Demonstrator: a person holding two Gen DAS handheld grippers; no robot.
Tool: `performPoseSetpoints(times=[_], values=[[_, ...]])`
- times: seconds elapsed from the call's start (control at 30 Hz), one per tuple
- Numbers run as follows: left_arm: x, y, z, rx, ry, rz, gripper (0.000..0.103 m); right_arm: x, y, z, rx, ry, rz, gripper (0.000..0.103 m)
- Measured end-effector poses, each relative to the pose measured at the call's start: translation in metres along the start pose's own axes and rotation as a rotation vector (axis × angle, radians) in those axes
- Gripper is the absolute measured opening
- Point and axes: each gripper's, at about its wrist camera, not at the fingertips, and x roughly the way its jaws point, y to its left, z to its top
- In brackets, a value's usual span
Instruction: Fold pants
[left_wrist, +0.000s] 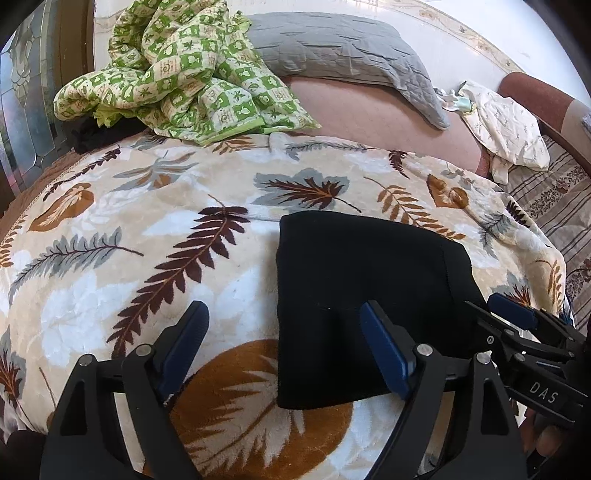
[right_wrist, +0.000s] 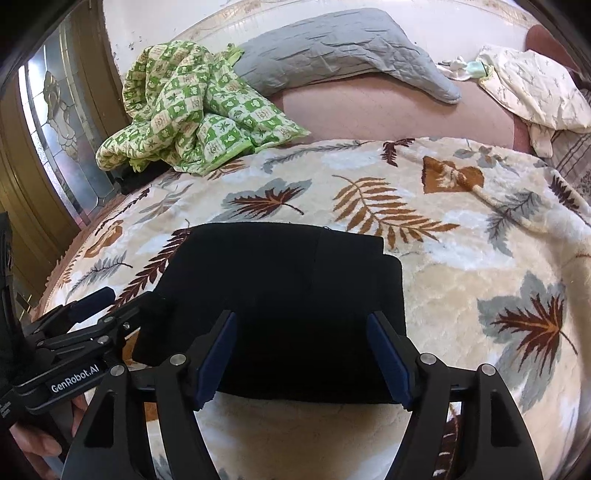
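Both claws, left (left_wrist: 280, 350) and right (right_wrist: 301, 354), spread wide and empty just beside black pants (right_wrist: 284, 302), lying compactly folded on the leaf-print blanket (right_wrist: 461, 258); seemingly little left beyond tidying.

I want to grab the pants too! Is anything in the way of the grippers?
Nothing visible. The black pants lie folded on the leaf blanket, with the open right gripper and left gripper right at their near edge.

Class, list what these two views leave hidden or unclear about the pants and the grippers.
- Pants: uniform black, so the layers and fold count cannot be read in either view.
- Pants' near edge, right wrist view: partly behind the right gripper.
- Left gripper: whether its right finger touches the pants is unclear.
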Motion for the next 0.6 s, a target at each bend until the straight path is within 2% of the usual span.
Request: performPoseSetpoints(times=[0.6], values=[[0.008, 0.000, -0.002, -0.006, 0.019, -0.011, 0.085, 0.004, -0.015, -0.004, 0.036, 0.015, -0.011, 0.075]])
